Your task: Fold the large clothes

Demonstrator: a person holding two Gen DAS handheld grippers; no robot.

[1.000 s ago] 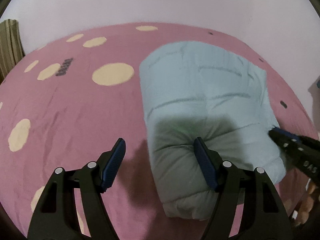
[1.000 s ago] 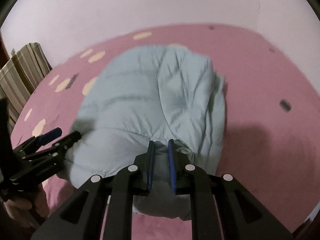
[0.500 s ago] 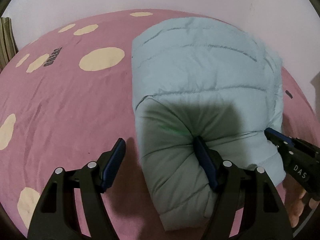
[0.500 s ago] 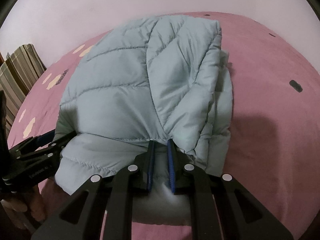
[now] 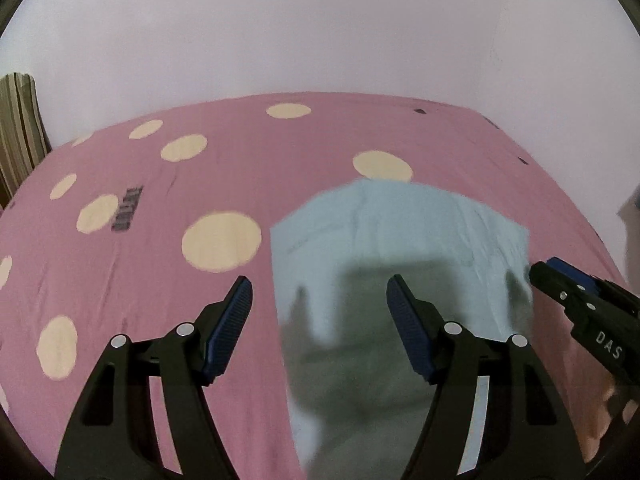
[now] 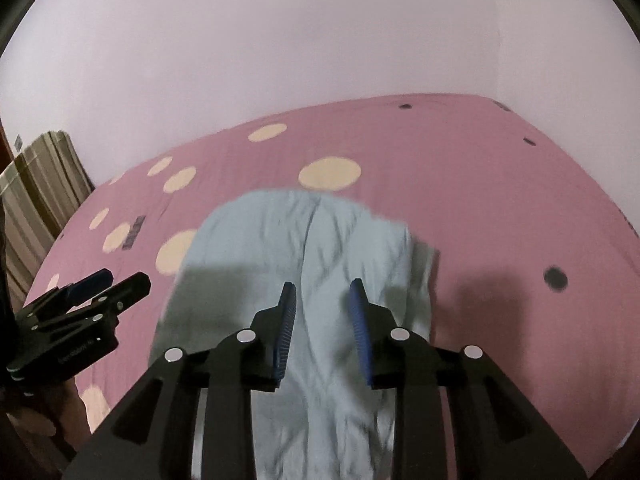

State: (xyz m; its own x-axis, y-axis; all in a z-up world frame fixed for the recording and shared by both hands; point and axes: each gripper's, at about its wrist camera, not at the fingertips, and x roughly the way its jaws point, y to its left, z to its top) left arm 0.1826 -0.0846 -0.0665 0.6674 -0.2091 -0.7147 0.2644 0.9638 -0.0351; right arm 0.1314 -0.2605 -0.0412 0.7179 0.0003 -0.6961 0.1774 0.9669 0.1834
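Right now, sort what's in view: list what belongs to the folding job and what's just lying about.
For the job:
- light blue jacket
- left gripper
- right gripper

Just there:
- pink spotted bedsheet
- striped fabric at the bed's far left

Pale blue jacket [image 5: 400, 232], pink cream-dotted bedsheet [image 5: 240, 152]

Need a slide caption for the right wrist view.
Right gripper, jaws just opened, above folded light-blue puffer jacket on a pink spotted bedsheet.

a bedroom: pink spotted bedsheet [image 5: 168, 280] against plain wall [image 5: 280, 20].
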